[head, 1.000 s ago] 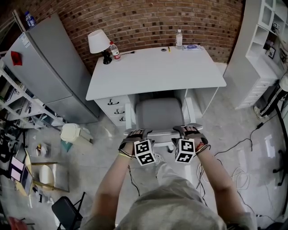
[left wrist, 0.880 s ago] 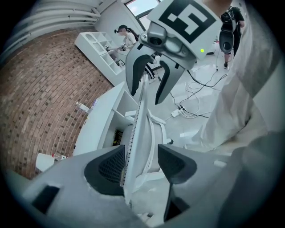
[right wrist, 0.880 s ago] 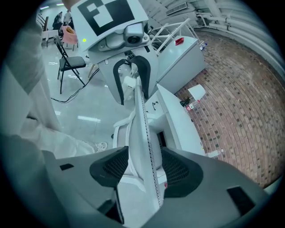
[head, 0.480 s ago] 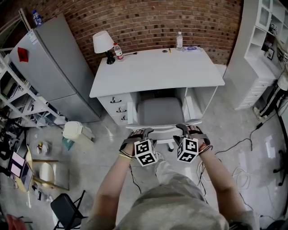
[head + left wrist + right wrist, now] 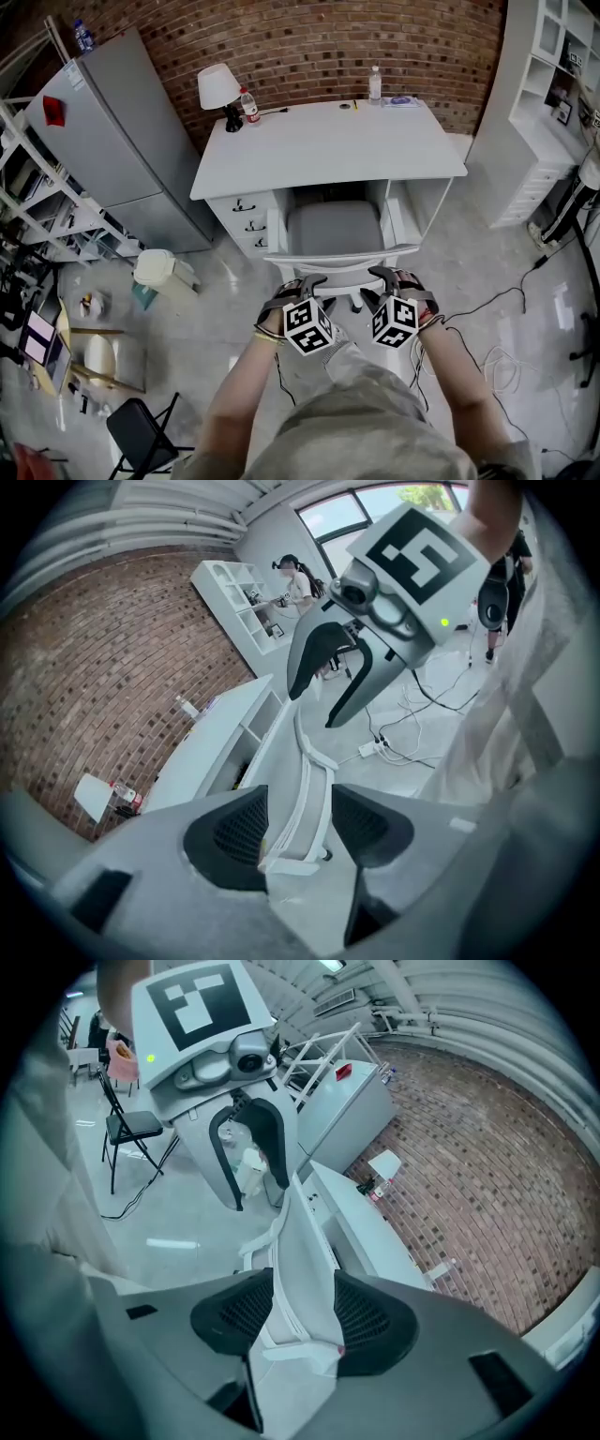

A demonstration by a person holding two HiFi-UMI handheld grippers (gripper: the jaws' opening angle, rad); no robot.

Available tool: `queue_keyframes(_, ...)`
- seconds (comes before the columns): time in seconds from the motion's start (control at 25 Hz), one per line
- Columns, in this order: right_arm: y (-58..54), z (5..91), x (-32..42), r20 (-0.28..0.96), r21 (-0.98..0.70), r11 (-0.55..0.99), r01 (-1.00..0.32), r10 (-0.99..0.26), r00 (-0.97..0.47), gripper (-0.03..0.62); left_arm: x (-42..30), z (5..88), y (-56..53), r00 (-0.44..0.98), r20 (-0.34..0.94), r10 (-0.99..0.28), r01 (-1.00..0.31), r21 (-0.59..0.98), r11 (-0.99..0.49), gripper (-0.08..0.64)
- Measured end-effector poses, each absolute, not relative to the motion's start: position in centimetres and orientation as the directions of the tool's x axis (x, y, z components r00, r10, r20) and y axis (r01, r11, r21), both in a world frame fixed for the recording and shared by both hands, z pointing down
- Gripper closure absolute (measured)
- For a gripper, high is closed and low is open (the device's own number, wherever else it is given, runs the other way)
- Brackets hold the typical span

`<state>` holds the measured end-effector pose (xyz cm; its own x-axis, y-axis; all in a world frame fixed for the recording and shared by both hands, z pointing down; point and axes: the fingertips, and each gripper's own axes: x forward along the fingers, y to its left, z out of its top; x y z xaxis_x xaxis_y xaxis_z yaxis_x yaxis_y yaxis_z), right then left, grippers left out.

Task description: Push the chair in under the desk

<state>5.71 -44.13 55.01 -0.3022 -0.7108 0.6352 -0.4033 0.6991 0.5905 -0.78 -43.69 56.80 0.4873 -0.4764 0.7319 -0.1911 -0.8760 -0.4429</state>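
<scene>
The chair [image 5: 335, 230] stands in the middle of the frame, its seat in the opening of the desk [image 5: 328, 141], between the drawers [image 5: 242, 220] and the right leg. Most of the seat shows in front of the desk edge, so I judge the push is only partly done.

The 2 grippers are at the backrest [image 5: 302, 1265]. The left gripper [image 5: 298, 284] has its jaws apart, with the edge of the backrest in the gap and not pressed. The right gripper [image 5: 386, 277] seems closed on the backrest, with both pads against it.

To do this step well, both sides should press equally and straight toward the brick wall [image 5: 309, 37], so the chair does not turn and hit the drawers. Slow pushing is better, because the lamp [image 5: 217, 86] and 2 bottles [image 5: 374, 82] stand at the far edge of the desk.

The floor [image 5: 216, 309] is pale and glossy, so it should roll easily. Cables [image 5: 497, 314] lie at the right, a grey cabinet [image 5: 112, 141] at the upper left, and white shelves [image 5: 544, 94] at the upper right.
</scene>
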Motion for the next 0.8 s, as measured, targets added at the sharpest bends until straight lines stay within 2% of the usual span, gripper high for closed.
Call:
queue_keyframes(0.16,-43.1,54.2,5.4,0.617,0.568,0.688,-0.452,-0.719,-0.319,0.396,-0.7,56.1,-42.7,0.516,0.711,-0.479,-0.234,-0.421,-0.877,0.349)
queue_keyframes(0.28,-42.7,53.5,5.2,0.594,0.553,0.667,-0.499,-0.736,-0.325,0.437,-0.8,55.5,-42.4,0.531,0.687,-0.497,-0.273,-0.417,-0.867,0.366)
queue_keyframes(0.6,-41.6,51.7,5.9,0.528,0.496,0.602,-0.626,-0.781,-0.333,0.541,-0.3,52.9,-41.8,0.591,0.586,-0.554,-0.449,-0.332,-0.830,0.481)
queue_keyframes(0.8,-40.5,50.3,6.4,0.480,0.429,0.562,-0.707,-0.805,-0.348,0.566,0.0,51.1,-41.2,0.625,0.516,-0.586,-0.540,-0.256,-0.802,0.514)
